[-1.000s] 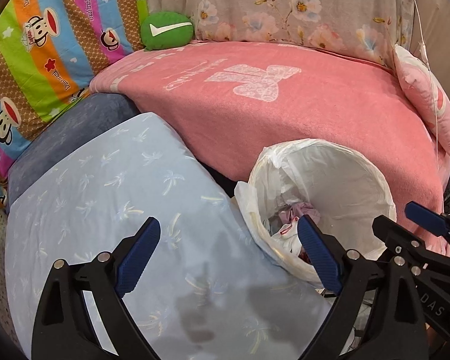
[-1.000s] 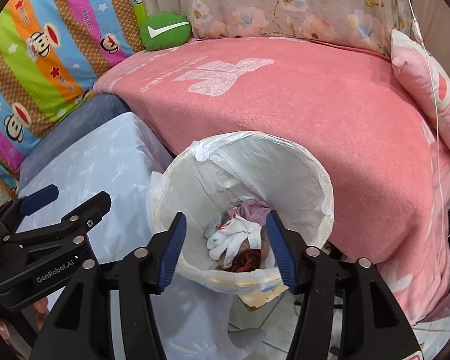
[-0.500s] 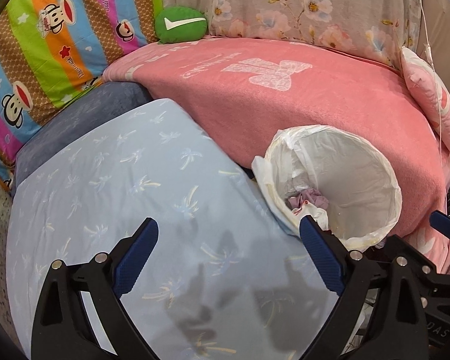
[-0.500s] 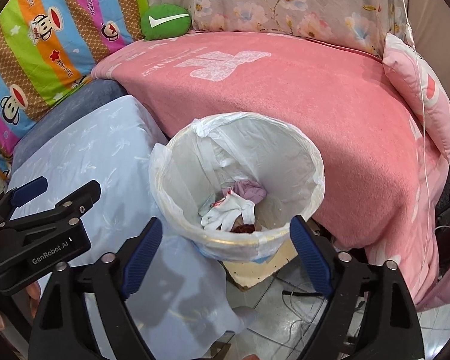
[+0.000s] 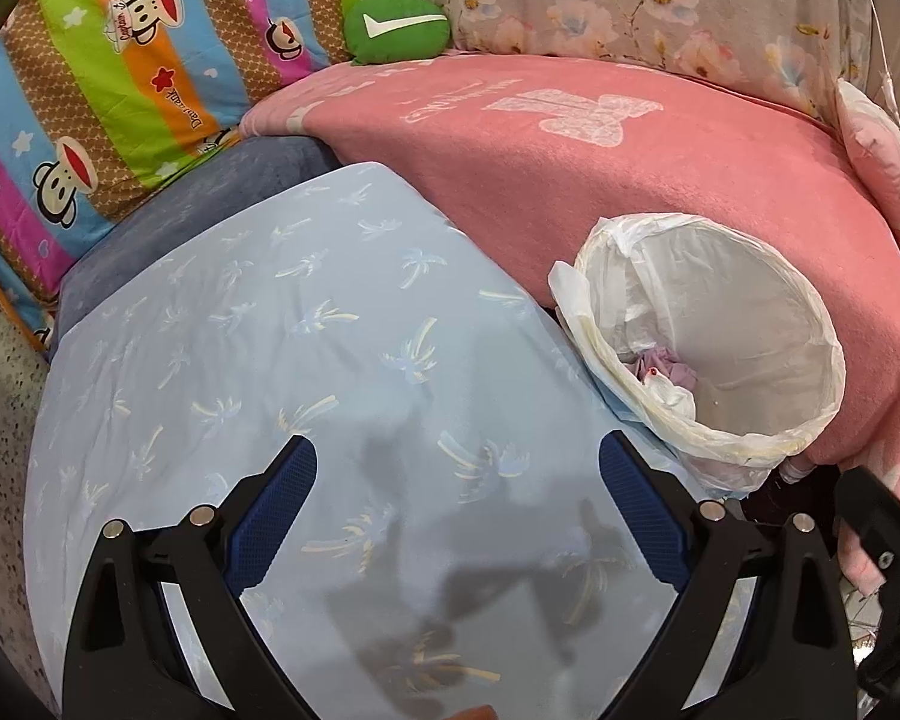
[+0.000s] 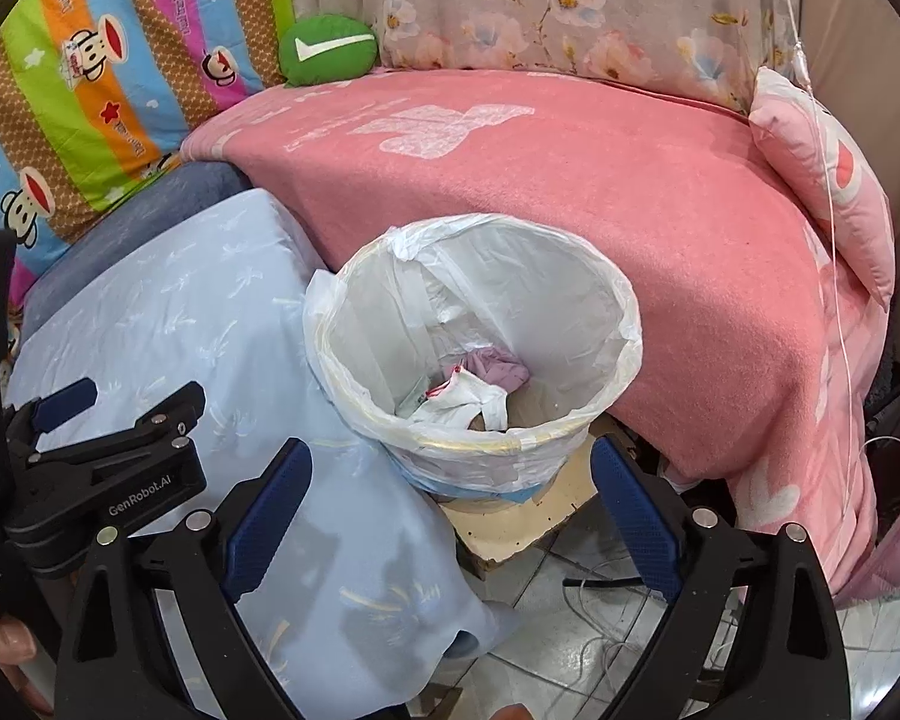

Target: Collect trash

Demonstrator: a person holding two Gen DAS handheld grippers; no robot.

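A bin lined with a white plastic bag [image 6: 570,420] stands between the light blue cushion and the pink bed; it also shows in the left wrist view [image 5: 750,444]. Crumpled white and pale purple trash [image 6: 474,390] lies at its bottom. My right gripper [image 6: 450,504] is open and empty, in front of and above the bin. My left gripper [image 5: 456,510] is open and empty over the light blue cushion [image 5: 306,360], left of the bin. The left gripper's body shows at the left of the right wrist view [image 6: 102,450].
A pink blanket [image 6: 570,192] covers the bed behind the bin. A green round cushion [image 6: 327,48], striped monkey bedding [image 5: 90,90] and a floral sheet [image 5: 630,0] lie at the back. A pink pillow [image 6: 828,180] is at right. Cardboard [image 6: 510,528] and tiled floor with cables [image 6: 600,630] lie under the bin.
Both grippers have pulled back from the bin. My right gripper's jaws have opened wider, and the white trash now lies in the bin. My left gripper has shifted left over the blue cushion.
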